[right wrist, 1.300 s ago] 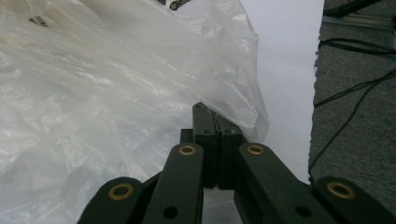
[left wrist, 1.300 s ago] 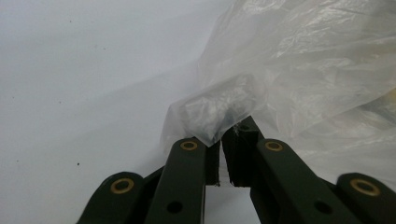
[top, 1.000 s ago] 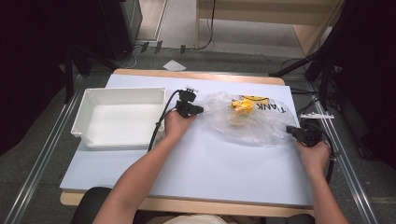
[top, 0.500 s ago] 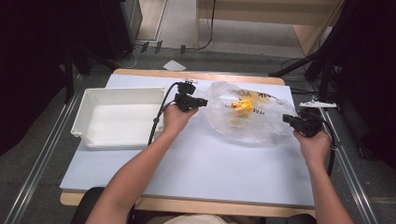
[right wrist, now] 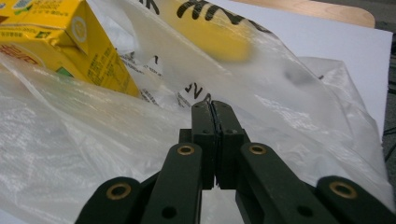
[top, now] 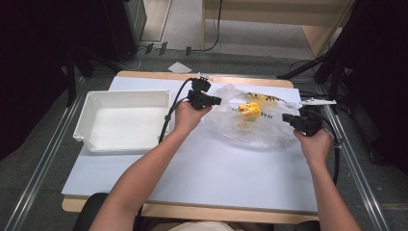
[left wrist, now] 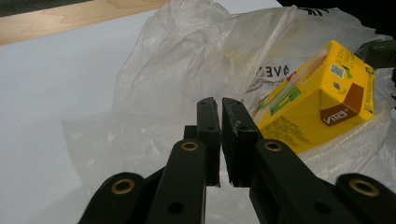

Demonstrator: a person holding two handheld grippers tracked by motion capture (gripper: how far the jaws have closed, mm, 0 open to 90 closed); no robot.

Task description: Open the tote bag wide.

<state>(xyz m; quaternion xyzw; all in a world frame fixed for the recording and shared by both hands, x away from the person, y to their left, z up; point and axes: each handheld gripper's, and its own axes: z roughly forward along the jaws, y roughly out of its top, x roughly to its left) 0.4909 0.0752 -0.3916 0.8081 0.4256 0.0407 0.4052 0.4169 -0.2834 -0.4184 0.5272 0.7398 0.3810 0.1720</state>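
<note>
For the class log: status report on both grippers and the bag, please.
Left hand-held gripper and right hand-held gripper both shut on the plastic bag. Yellow carton inside. White tray off left, nothing blocking.

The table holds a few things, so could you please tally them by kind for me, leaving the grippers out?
White bin: 1
Clear plastic bag: 1
Yellow carton inside the bag: 1
Total: 3
</note>
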